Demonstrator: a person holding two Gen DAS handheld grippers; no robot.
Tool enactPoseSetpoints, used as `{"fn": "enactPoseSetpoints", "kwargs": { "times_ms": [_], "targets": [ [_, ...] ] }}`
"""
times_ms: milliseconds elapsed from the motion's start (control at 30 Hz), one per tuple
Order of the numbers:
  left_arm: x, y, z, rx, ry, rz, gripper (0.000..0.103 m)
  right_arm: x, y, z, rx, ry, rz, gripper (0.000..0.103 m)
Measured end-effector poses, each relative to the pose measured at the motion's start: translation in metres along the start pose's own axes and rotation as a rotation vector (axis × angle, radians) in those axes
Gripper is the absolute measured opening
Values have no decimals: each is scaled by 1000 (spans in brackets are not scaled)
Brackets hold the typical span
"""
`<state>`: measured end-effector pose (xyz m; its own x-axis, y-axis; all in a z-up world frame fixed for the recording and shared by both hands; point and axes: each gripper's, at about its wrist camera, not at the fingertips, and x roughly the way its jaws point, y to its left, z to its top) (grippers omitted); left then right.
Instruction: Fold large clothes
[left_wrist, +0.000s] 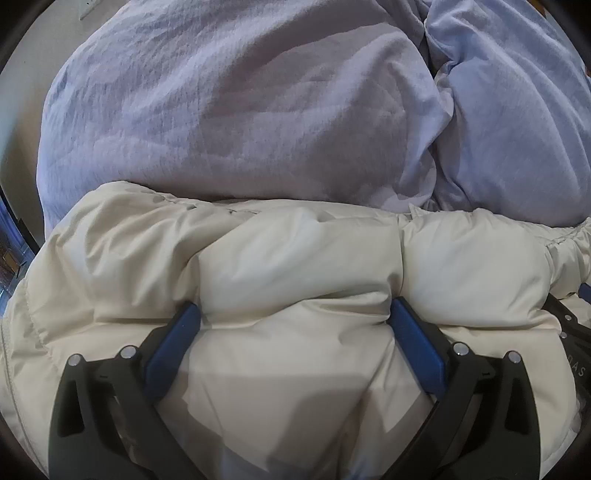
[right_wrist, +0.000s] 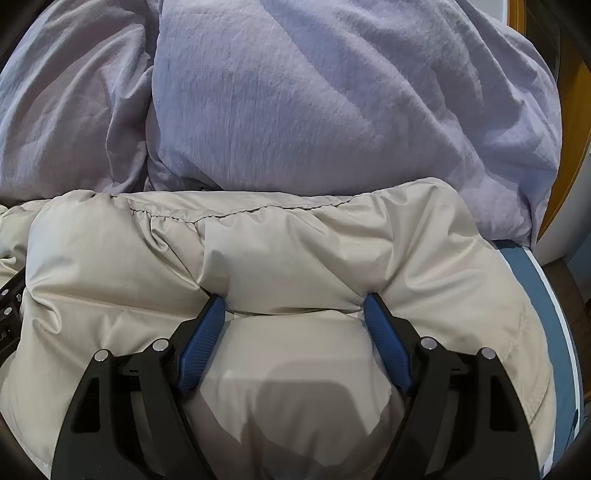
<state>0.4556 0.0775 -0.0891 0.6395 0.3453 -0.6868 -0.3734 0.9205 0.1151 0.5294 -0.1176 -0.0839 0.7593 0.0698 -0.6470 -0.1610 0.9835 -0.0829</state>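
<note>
A lilac duvet (left_wrist: 236, 110) fills the far side of the bed, and the cream puffer jacket (left_wrist: 295, 266) lies bunched on the near side. The 2 grippers sit side by side on it, seemingly pressing its loft flat. The left gripper (left_wrist: 295, 317) and right gripper (right_wrist: 293, 308) both stand wide, pads (right_wrist: 201, 343) sunk into puffy, wrinkled quilting, gripping nothing.

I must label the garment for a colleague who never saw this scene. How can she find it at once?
Look past the lilac bedding to the near edge of the bed. There lies the cream puffer jacket, pressed by both grippers; only it is pale, smooth and quilted.
</note>
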Motion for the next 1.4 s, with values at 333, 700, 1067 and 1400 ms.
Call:
{"fn": "enactPoseSetpoints", "kwargs": {
  "times_ms": [333, 700, 1067, 1400],
  "targets": [
    [-6, 3, -5, -1, -4, 2, 101, 2, -2, -1, 0, 0, 1, 79],
    [-7, 3, -5, -1, -5, 3, 101, 2, -2, -1, -1, 0, 0, 79],
    [-23, 13, -9, -19, -6, 13, 101, -1, -7, -4, 3, 6, 20, 82],
    [-116, 92, -31, 17, -77, 42, 101, -89, -73, -45, 130, -59, 64, 82]
  ]
}}
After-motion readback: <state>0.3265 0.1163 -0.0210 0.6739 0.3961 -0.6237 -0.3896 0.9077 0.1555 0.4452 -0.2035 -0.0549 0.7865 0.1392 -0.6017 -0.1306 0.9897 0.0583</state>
